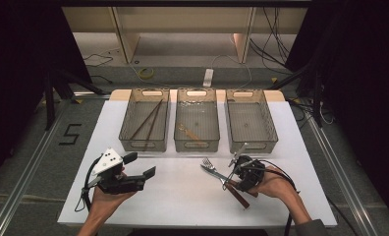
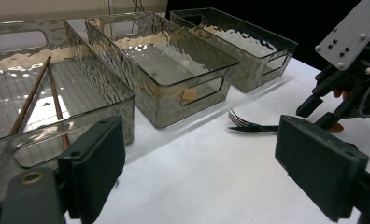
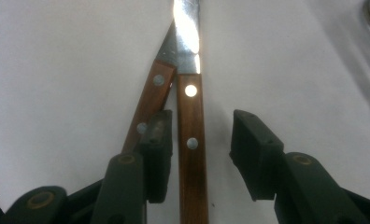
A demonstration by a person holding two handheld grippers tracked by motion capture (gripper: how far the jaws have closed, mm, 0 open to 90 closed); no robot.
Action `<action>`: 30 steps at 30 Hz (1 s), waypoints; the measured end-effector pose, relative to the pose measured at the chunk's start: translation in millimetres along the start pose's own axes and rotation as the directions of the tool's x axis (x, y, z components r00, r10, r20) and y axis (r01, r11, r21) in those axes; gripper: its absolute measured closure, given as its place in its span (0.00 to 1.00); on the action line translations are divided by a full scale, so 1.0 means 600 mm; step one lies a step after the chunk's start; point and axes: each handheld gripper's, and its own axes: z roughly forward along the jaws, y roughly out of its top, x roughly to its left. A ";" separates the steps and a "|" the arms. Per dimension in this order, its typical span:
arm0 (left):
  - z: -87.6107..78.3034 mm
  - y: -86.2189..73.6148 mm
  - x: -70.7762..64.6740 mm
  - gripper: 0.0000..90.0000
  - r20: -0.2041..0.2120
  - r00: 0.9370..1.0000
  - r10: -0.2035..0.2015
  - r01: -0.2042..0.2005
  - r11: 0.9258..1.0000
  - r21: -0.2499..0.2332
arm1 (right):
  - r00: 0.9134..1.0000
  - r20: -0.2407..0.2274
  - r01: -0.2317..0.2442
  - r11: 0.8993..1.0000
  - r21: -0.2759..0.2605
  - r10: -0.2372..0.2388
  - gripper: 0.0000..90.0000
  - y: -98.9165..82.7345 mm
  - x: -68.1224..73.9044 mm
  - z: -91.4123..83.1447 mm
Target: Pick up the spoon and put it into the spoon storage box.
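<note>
The right hand-held gripper (image 3: 199, 154) points down at two wooden-handled pieces of cutlery lying side by side near the front right part of the white tabletop (image 1: 182, 196). Its jaws stand apart, straddling the straight brown riveted handle (image 3: 191, 149) of one piece; the left pad rests against or just beside that handle and partly overlaps the second, angled wooden handle (image 3: 148, 109), while the right pad is clear of both, so nothing is clamped. In the high view the steel fork with a brown wooden handle (image 1: 217, 174) lies slanted, its tines towards the tabletop's middle, with the right hand-held gripper over its handle end.

The left hand-held gripper (image 1: 138, 165), held above the front left part of the tabletop, has its jaws wide apart with nothing between them.

Along the far edge of the tabletop stand three clear ribbed plastic bins in a row. The left bin (image 1: 128, 123) holds a pair of dark brown chopsticks (image 1: 148, 120), the middle bin (image 1: 179, 120) holds a pale wooden utensil (image 1: 190, 132), and the right bin (image 1: 266, 123) lies nearest the right hand-held gripper.
</note>
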 end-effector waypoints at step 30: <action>0.004 0.001 0.001 0.17 -0.005 1.000 -0.010 0.010 1.000 0.009 | 0.999 -0.021 0.027 0.999 0.029 -0.026 0.79 0.002 0.006 0.012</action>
